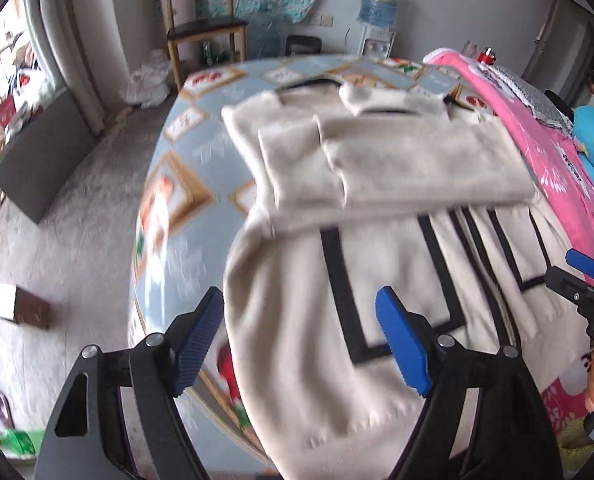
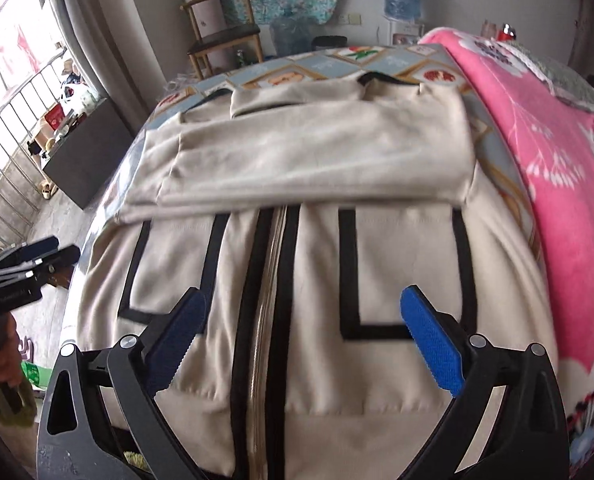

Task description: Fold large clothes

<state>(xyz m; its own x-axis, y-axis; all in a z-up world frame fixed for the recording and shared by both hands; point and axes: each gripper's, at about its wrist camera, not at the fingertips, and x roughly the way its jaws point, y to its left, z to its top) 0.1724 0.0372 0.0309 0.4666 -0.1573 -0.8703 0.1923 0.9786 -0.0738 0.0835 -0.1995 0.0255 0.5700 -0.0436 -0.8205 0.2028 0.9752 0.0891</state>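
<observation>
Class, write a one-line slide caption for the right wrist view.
Open right gripper hovers above a cream zip jacket, sleeves folded across its chest, beside a pink blanket.

The left gripper (image 1: 301, 340) hangs spread wide above a cream jacket (image 1: 377, 240) with black stripes, sleeves folded across, lying on a patterned bed (image 1: 185, 184) beside a pink blanket (image 1: 549, 160).

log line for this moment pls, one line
task: fold large clothes | cream jacket flat on table, sleeves folded across top | left gripper open, empty | right gripper open, empty, above hem | pink blanket beside
</observation>
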